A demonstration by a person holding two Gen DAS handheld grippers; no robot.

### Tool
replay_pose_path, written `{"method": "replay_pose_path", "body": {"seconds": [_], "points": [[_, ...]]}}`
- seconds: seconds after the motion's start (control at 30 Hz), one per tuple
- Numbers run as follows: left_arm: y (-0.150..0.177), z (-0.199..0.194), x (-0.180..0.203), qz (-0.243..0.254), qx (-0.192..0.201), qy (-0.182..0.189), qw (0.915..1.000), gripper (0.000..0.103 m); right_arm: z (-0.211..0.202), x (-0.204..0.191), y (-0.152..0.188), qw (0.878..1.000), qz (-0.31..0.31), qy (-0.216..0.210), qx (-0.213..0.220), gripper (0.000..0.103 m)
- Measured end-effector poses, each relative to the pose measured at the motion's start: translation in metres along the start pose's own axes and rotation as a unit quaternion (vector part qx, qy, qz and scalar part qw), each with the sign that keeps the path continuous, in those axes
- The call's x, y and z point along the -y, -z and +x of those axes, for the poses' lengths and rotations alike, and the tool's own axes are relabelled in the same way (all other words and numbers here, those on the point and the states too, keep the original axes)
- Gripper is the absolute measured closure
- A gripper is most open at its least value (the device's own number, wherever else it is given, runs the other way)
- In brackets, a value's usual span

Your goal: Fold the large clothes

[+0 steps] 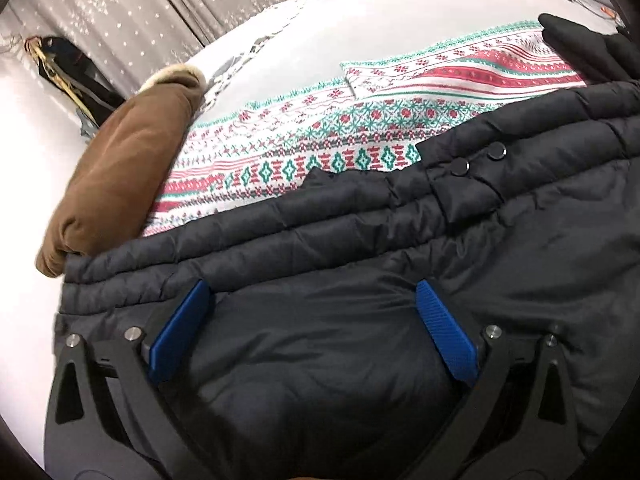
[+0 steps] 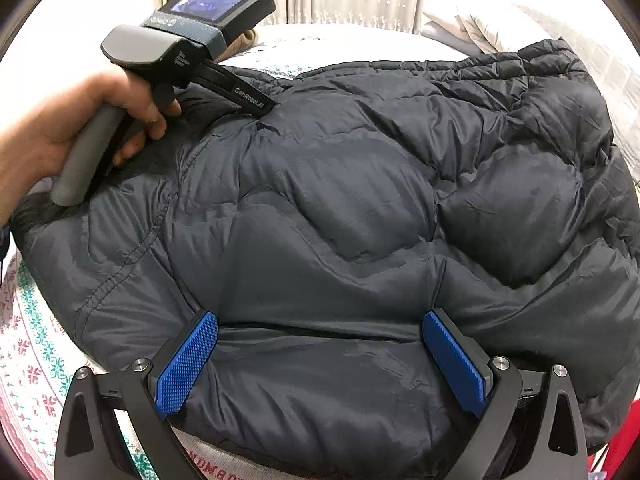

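Jacket (image 2: 360, 200), dark and quilted, lies spread on the bed (image 1: 360, 24), on top of a patterned blanket (image 1: 304, 136) of red and green bands. Left tongs (image 1: 312, 304) stand wide, blue pads (image 1: 180, 328) pressed onto the puffy fabric with nothing pinched between them. Right tongs (image 2: 320, 336) are also wide, resting on the jacket's near edge. In the right wrist view, a bare hand (image 2: 80, 120) beside the jacket grips the other tool's handle. A brown garment (image 1: 120, 176) lies beside the jacket, and a curtain (image 1: 140, 8) hangs beyond the bed.
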State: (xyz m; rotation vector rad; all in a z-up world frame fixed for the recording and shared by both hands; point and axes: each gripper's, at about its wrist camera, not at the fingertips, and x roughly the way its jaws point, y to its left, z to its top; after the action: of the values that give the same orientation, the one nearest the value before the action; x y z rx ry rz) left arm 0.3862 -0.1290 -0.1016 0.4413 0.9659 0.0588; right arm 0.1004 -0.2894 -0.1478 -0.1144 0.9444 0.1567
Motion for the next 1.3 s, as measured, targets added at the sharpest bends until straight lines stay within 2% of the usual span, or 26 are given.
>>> {"method": "replay_pose_path", "body": {"seconds": [0.27, 0.4, 0.53, 0.6, 0.67, 0.83, 0.9, 1.0, 1.2, 1.3], "points": [[0.002, -0.001, 0.003, 0.001, 0.008, -0.015, 0.9999, 0.0, 0.003, 0.004, 0.0, 1.0, 0.0, -0.003, -0.003, 0.0], [0.01, -0.025, -0.004, 0.001, 0.011, -0.007, 0.9999, 0.0, 0.004, 0.003, -0.002, 1.0, 0.001, -0.005, -0.009, 0.0], [0.047, -0.075, -0.005, 0.026, 0.039, 0.009, 0.9989, 0.0, 0.006, 0.003, -0.004, 1.0, 0.001, -0.007, -0.009, 0.0], [0.077, -0.103, 0.003, 0.06, 0.055, 0.001, 0.9966, 0.0, 0.005, 0.003, -0.006, 1.0, 0.0, -0.005, -0.008, 0.0], [0.104, -0.122, 0.012, 0.089, 0.062, 0.009, 0.9941, 0.0, 0.004, 0.001, -0.007, 1.0, 0.0, -0.003, -0.008, 0.0], [0.16, -0.142, 0.03, 0.134, 0.07, 0.034, 0.988, 0.0, 0.002, -0.003, -0.006, 1.0, 0.002, 0.003, -0.005, 0.0], [0.168, -0.137, 0.03, 0.125, 0.083, 0.028, 0.9883, 0.0, 0.001, -0.006, -0.005, 1.0, 0.001, 0.004, -0.004, 0.0], [0.168, -0.132, 0.024, 0.09, 0.072, 0.043, 0.9924, 0.0, 0.003, -0.008, -0.003, 1.0, 0.0, 0.007, -0.002, 0.0], [0.172, -0.133, 0.023, 0.085, 0.079, 0.051, 0.9919, 0.0, -0.004, -0.011, 0.003, 1.0, -0.003, 0.009, 0.01, 0.0], [0.172, -0.132, 0.022, 0.082, 0.081, 0.053, 0.992, 0.0, -0.025, 0.001, 0.009, 0.999, 0.018, 0.013, 0.03, 0.0]]}}
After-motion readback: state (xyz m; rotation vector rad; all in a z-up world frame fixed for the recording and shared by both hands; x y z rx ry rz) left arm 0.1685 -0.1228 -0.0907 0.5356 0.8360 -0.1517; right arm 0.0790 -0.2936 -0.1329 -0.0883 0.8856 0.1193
